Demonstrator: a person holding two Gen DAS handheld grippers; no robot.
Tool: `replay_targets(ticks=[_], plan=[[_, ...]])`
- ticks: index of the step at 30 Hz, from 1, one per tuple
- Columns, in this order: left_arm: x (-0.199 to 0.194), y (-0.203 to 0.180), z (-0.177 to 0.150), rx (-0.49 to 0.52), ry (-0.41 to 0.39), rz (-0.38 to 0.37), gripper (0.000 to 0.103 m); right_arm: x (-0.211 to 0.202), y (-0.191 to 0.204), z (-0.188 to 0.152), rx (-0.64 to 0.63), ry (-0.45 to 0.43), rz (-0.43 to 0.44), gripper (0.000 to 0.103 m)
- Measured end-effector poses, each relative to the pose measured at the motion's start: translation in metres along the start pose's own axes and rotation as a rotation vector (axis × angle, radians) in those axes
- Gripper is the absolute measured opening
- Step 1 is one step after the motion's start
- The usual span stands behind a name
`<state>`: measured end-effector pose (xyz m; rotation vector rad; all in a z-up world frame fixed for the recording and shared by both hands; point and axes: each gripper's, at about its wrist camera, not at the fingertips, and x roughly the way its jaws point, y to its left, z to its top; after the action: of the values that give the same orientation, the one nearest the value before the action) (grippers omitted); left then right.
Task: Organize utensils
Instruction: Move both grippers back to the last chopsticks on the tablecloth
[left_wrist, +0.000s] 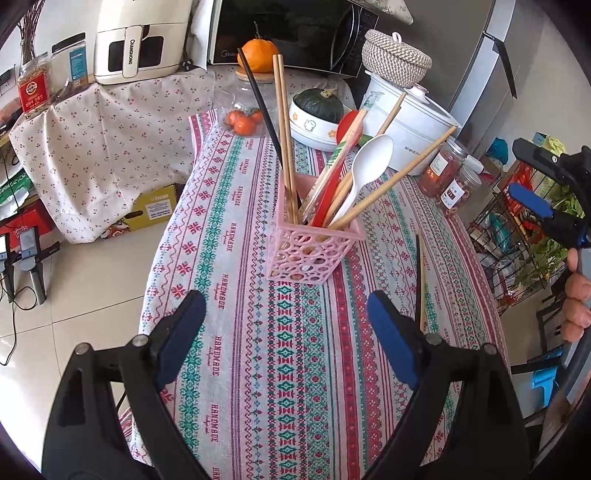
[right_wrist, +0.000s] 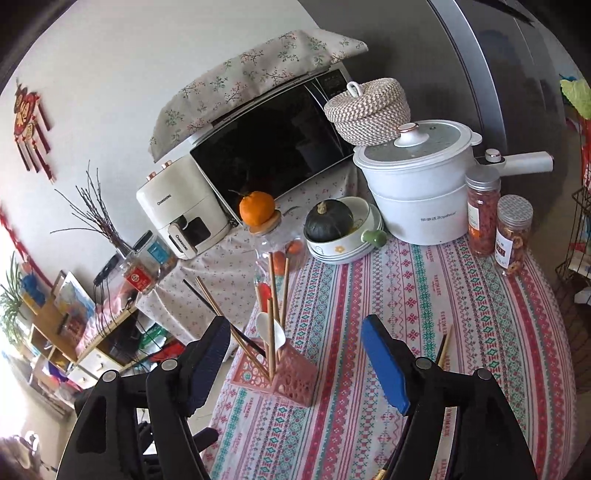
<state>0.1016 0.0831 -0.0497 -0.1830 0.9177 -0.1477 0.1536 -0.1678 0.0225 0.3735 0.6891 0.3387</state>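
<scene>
A pink openwork basket stands on the patterned tablecloth. It holds wooden chopsticks, a black chopstick, a white spoon and a red utensil. Two loose chopsticks, one dark and one wooden, lie on the cloth just beyond my left gripper's right finger. My left gripper is open and empty, short of the basket. In the right wrist view my right gripper is open above the basket, with nothing between its pads; the loose chopsticks lie by its right finger. A hand holds that gripper.
A white electric pot, a bowl with a green squash, two spice jars and a glass jar of oranges stand at the back of the table. A microwave and air fryer sit behind. A wire rack stands to the right.
</scene>
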Motion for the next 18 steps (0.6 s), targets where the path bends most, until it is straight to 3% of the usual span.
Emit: replay_targets(ticks=[4,10,18], plan=[[0.007,-0.014,-0.007,0.029,0.026,-0.002,0.090,-0.007,-0.021,-0.015,0.004,0.073,-0.122,0.085],[0.019,-0.043,-0.019,0.108,0.079,-0.002,0.090,-0.011,-0.054,-0.044,-0.015,0.190,-0.236,0.086],[0.038,-0.083,-0.030,0.247,0.142,0.051,0.090,-0.029,-0.102,-0.072,0.059,0.259,-0.298,0.087]])
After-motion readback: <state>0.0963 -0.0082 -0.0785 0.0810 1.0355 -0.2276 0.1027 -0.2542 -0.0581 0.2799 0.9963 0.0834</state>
